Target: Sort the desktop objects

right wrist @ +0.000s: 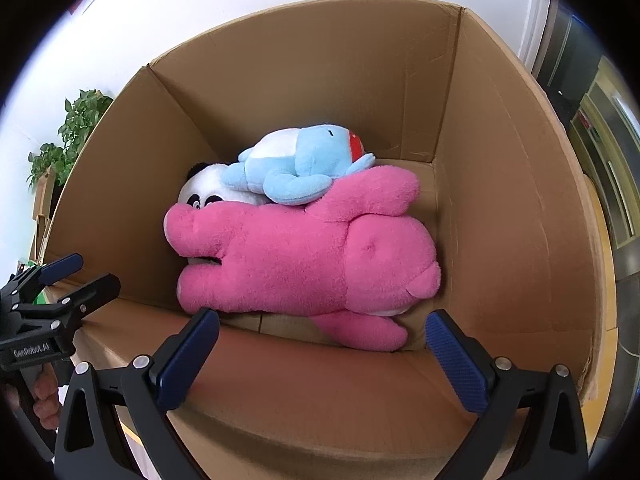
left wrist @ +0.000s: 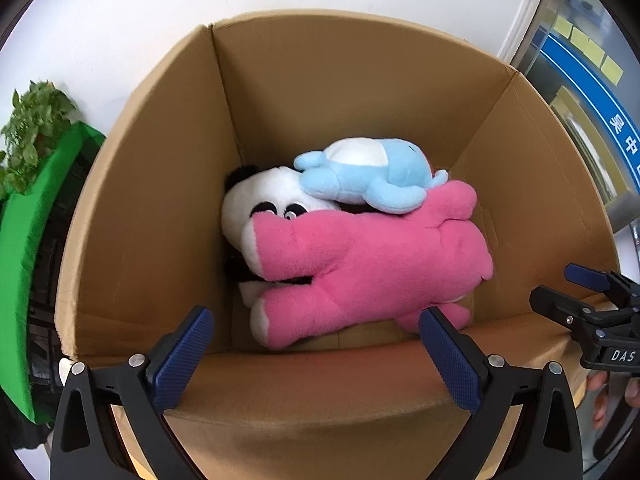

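A large cardboard box (left wrist: 160,184) (right wrist: 500,160) holds three plush toys. A big pink plush (left wrist: 372,264) (right wrist: 304,256) lies across the bottom. A light blue plush (left wrist: 372,176) (right wrist: 300,168) lies on top of it. A black and white panda plush (left wrist: 268,196) (right wrist: 208,192) is half hidden under both. My left gripper (left wrist: 316,344) is open and empty above the box's near flap. My right gripper (right wrist: 324,348) is open and empty above the same flap; it also shows at the right edge of the left wrist view (left wrist: 560,284). The left gripper shows at the left edge of the right wrist view (right wrist: 92,272).
A green plant (left wrist: 32,128) (right wrist: 76,124) stands beyond the box on the left, next to a green surface (left wrist: 36,216). A glass door with a blue band (left wrist: 592,80) is at the far right. White wall lies behind the box.
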`<state>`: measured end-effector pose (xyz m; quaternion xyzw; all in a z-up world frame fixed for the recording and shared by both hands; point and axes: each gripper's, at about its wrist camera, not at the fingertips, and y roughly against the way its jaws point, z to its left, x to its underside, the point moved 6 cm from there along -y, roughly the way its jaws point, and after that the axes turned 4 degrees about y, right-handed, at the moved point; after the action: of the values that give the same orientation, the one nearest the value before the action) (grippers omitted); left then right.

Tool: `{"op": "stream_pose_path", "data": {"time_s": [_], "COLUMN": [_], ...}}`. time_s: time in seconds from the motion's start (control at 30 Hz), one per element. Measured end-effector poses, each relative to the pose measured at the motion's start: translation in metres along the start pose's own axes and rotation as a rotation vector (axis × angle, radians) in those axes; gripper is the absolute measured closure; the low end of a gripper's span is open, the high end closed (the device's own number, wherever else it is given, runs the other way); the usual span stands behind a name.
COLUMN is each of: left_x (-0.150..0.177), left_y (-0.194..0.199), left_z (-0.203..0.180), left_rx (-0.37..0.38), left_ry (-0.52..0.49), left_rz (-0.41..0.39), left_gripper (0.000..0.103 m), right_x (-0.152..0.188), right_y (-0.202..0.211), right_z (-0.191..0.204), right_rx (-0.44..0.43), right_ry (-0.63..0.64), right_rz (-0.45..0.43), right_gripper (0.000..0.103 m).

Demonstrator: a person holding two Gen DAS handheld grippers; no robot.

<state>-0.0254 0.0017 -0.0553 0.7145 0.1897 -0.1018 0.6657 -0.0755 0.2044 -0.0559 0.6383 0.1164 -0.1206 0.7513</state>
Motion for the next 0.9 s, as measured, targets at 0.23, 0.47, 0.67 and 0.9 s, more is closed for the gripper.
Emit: {"op": "stream_pose_path", "data": {"time_s": [0.23,0.47,0.67,0.9], "left_x": [-0.010,-0.016,-0.012,-0.024], "left_y": [-0.010,0.001,-0.003,-0.009], "left_z": [0.022,0.024,0.038,0.047], "left_rx": [-0.010,-0.007,-0.021,-0.038], "left_ry": [0.075,0.058,0.022,0.016], "left_rz": [0.014,0.034,0.037,0.026], "left_gripper": [0.000,0.000,0.000,0.000], "right_x": [0.004,0.008,0.009,-0.001], "right_y": [-0.003,-0.011,-0.025,-0.024], "right_z": [0.005,0.004,-0.003,-0.003], "right_rx": [-0.012,-0.022,0.001,0.009], "right_ry": [-0.010,-0.011,-0.037,-0.010], "right_rz": [0.034,0.055,0.092,0.040], "right_gripper": [0.000,0.000,0.001,0.001]}}
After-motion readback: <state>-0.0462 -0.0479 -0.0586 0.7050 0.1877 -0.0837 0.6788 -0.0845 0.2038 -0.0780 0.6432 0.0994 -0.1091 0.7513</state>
